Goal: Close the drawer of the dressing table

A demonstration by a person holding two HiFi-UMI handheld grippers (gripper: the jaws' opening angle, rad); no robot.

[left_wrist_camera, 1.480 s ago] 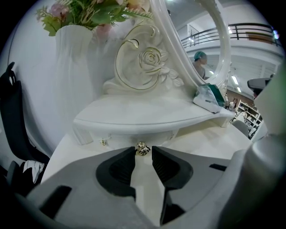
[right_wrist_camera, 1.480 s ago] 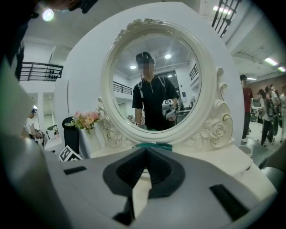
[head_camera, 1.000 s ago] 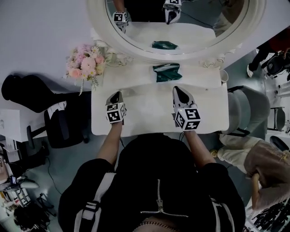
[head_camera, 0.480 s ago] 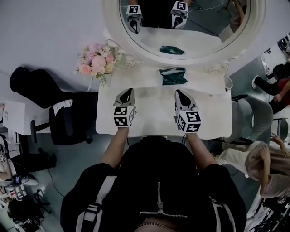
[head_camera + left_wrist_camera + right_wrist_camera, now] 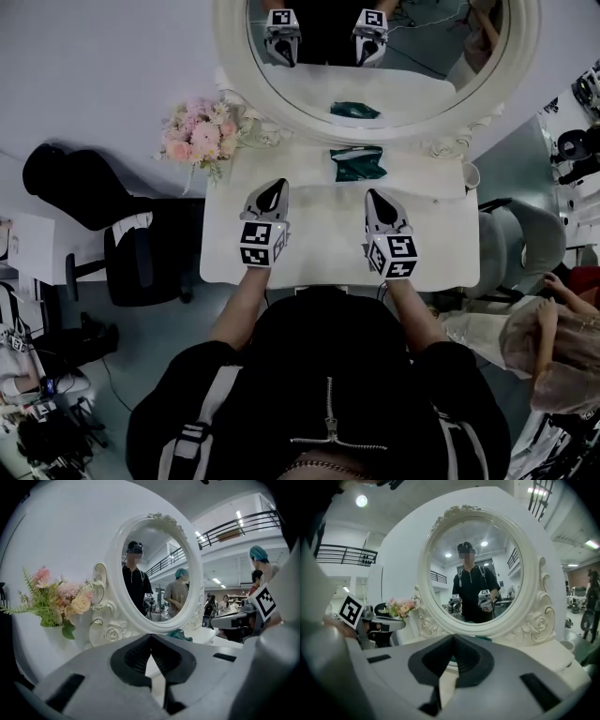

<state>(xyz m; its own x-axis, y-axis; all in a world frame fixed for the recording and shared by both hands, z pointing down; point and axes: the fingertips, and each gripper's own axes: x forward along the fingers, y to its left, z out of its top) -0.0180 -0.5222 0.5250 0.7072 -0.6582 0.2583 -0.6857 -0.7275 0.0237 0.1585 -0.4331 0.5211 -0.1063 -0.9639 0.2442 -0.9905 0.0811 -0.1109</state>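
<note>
The left hand-held gripper (image 5: 275, 186) and right hand-held gripper (image 5: 376, 195) hover above the dressing table's worktop (image 5: 323, 234), each with jaws pressed together on nothing. The drawer, at its near edge, is hidden by the person's chest. Beyond lie a green pouch (image 5: 356, 161), flowers (image 5: 199, 137) and the mirror (image 5: 231, 66).

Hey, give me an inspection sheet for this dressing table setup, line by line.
Surface: white dressing table top, few things on it.
Job's things: drawer not visible from above; its state cannot be told.
Clutter: dark green item by the mirror; pink flowers at its left.
Grippers: left gripper and right gripper hover over the tabletop, fingers shut, empty.
Cables: nothing seen on the table.
Surroundings: black chair left, grey chair right, a person nearby.
</note>
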